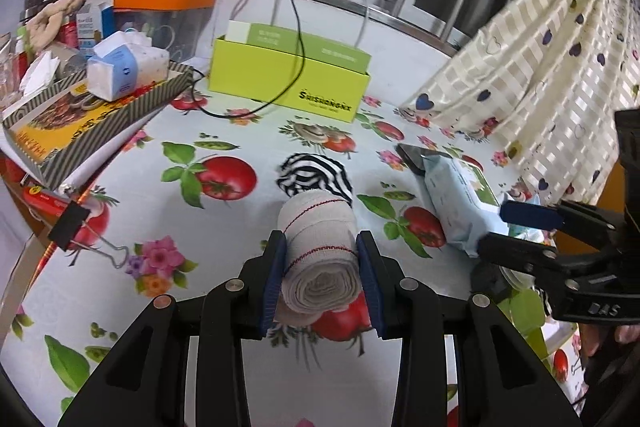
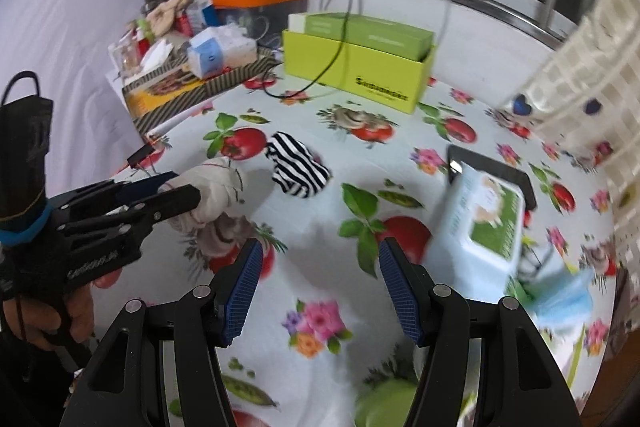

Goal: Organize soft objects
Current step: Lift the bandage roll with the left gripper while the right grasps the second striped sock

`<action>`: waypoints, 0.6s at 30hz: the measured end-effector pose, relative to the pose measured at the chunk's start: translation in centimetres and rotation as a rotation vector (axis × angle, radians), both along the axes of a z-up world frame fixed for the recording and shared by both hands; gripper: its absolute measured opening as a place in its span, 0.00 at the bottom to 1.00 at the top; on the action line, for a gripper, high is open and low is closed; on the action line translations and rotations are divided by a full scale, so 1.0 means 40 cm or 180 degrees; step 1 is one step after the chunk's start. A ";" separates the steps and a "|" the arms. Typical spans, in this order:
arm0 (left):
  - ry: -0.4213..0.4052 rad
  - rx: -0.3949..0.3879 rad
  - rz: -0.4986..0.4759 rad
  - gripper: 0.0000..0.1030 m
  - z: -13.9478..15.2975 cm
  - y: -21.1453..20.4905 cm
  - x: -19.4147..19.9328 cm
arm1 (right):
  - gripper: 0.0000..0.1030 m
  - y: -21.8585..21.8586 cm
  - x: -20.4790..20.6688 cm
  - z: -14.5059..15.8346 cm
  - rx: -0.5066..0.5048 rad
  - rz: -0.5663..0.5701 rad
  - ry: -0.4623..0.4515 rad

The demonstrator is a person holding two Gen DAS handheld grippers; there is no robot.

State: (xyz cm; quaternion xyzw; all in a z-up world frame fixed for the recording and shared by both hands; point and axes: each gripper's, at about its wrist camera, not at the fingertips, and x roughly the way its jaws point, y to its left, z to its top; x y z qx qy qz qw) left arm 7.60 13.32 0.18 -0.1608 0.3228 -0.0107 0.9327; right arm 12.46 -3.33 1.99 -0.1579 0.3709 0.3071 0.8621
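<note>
Left gripper [image 1: 321,269] fingers clamped across the bandage roll [image 1: 318,259], its long axis running forward between them, lifted over the tablecloth [image 1: 224,235]. Right gripper [image 2: 320,285] spread, empty; striped cloth [image 2: 298,169] lies ahead-left, nearer the left.

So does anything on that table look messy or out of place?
Yes. A black cable trails over the green box onto the tablecloth. The striped tray at the left hangs tilted past the table edge, piled with clutter. A striped cloth lies crumpled mid-table.
</note>
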 end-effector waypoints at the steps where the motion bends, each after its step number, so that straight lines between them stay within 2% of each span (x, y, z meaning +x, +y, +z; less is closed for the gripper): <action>1: -0.0005 -0.0021 0.0020 0.36 -0.001 0.010 -0.002 | 0.59 0.016 0.008 -0.002 -0.0035 0.0026 0.0003; 6: 0.0004 -0.0081 0.0091 0.36 -0.010 0.043 -0.003 | 0.59 0.101 0.070 -0.022 -0.0191 0.0050 0.0178; 13: -0.0014 -0.0142 0.0159 0.36 -0.017 0.078 -0.009 | 0.59 0.195 0.165 -0.050 -0.0086 0.0096 0.0517; 18: 0.0004 -0.0176 0.0174 0.36 -0.027 0.094 -0.012 | 0.59 0.263 0.228 -0.086 -0.0122 0.0095 0.0704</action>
